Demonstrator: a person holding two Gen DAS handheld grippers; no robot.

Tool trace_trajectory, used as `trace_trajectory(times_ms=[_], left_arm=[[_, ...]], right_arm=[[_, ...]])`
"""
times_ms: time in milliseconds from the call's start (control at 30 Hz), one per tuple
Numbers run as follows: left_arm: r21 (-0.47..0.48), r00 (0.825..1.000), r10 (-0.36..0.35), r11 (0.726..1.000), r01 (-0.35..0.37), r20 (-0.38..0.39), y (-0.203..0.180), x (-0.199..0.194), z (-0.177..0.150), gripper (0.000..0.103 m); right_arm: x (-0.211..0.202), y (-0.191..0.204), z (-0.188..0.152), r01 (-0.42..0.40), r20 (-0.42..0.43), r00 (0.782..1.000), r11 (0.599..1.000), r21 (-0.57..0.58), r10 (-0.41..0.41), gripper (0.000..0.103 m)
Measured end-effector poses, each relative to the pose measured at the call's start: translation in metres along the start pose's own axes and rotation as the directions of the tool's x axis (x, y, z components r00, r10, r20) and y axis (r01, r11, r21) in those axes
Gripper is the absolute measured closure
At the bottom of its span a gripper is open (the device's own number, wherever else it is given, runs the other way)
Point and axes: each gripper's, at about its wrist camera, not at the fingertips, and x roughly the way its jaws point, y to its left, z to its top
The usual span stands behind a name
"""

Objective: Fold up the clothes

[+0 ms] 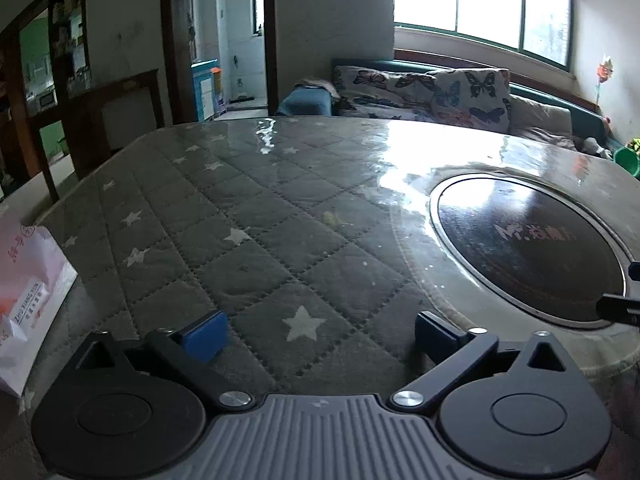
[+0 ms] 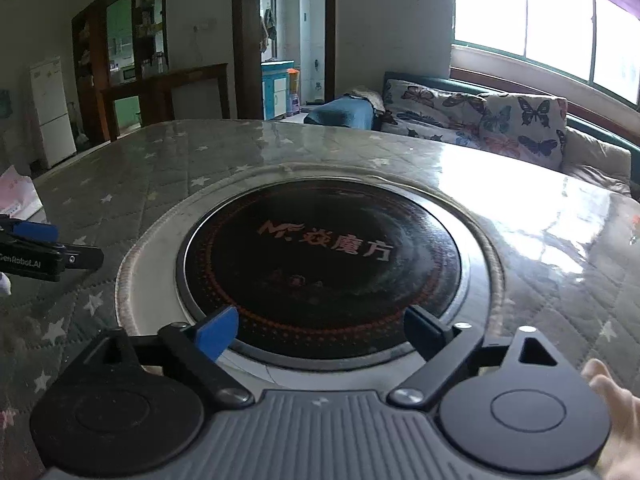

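Both grippers are seen spread wide with nothing between their blue pads. Left gripper (image 1: 320,336) is held over the quilted grey table cover (image 1: 240,232), its left pad (image 1: 206,336) and right pad (image 1: 438,336) standing well apart above a white star printed on the fabric. No cloth is pinched by it. Right gripper (image 2: 320,334) is held over the near rim of the round black hotplate (image 2: 320,260), which is set into the middle of the table and bears printed lettering; its pads are likewise parted, and only the hotplate's surface is seen through the gap.

From the right wrist view, the left gripper (image 2: 36,248) is seen at the left edge, just beside the hotplate's surround. From the left wrist view, a dark part of the right gripper (image 1: 620,308) is glimpsed at the right edge.

No garment can be made out in either view: the clothes to be folded lie outside both pictures, so their place cannot be told. A clear glossy sheet is laid over the table cover and reflects the window (image 1: 480,4). A white and pink paper bag (image 1: 28,292) is seen at the table's left edge. Behind the table, butterfly-print cushions (image 1: 432,92) are ranged along a sofa. Fingers of a hand (image 2: 608,392) are visible at the lower right of the right wrist view.
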Motion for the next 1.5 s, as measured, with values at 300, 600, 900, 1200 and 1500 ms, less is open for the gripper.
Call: trace_trajectory(times_ms=[300, 600, 900, 1200, 1500], left_arm=[[0.001, 1.000, 0.001, 1.000, -0.001, -0.001, 0.001, 0.001, 0.000, 0.000], [-0.001, 1.000, 0.000, 1.000, 0.000, -0.002, 0.000, 0.005, 0.003, 0.000], [-0.001, 1.000, -0.002, 1.000, 0.002, -0.003, -0.001, 0.007, 0.003, 0.000], [-0.001, 1.000, -0.002, 1.000, 0.002, -0.003, 0.000, 0.009, 0.003, 0.000], [-0.001, 1.000, -0.002, 1.000, 0.002, -0.003, 0.001, 0.009, 0.003, 0.000]], right_arm=[[0.008, 0.004, 0.001, -0.002, -0.037, 0.999, 1.000, -0.012, 0.002, 0.002], [0.014, 0.006, 0.001, -0.009, -0.064, 0.998, 1.000, -0.024, 0.008, 0.000], [0.016, 0.001, -0.001, -0.025, -0.071, 0.997, 1.000, -0.005, 0.025, 0.000], [0.016, 0.000, 0.000, -0.025, -0.071, 0.997, 1.000, -0.004, 0.025, 0.000], [0.015, -0.001, -0.001, -0.026, -0.071, 0.997, 1.000, -0.005, 0.025, 0.000]])
